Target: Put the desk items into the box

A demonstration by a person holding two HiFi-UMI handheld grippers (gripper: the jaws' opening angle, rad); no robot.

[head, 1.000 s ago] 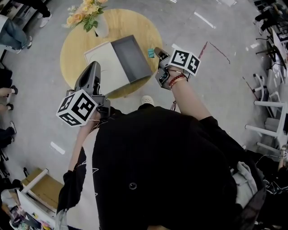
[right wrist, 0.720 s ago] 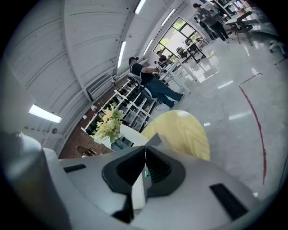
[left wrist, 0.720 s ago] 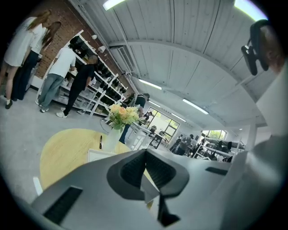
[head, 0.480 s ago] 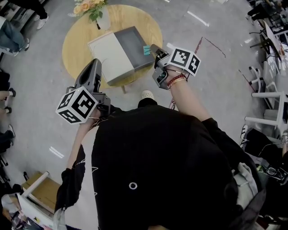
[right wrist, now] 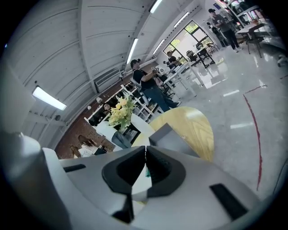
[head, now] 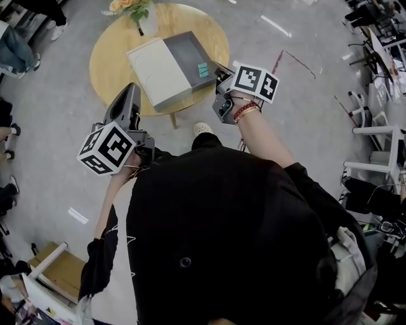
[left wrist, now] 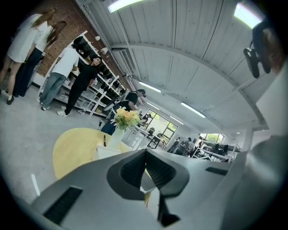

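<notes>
A grey open box (head: 181,51) with its white lid (head: 155,70) beside it sits on the round wooden table (head: 111,54). My right gripper (head: 212,68) is shut on a small teal item (head: 203,70) and holds it over the box's right side. In the right gripper view the teal item (right wrist: 147,171) shows as a sliver between the closed jaws of that gripper (right wrist: 145,151), with the box (right wrist: 168,139) beyond. My left gripper (head: 132,87) hangs at the table's near edge. In the left gripper view its jaws (left wrist: 145,151) meet with nothing in them.
A vase of flowers (head: 136,13) stands at the table's far edge, with a dark pen (left wrist: 104,140) beside it. People stand at the left (left wrist: 67,81). White chairs (head: 380,159) are at the right, and a wooden crate (head: 60,266) is on the floor at lower left.
My right gripper has carried the teal item leftward, from just outside the box's right edge to above its inside. The left gripper has barely moved.
</notes>
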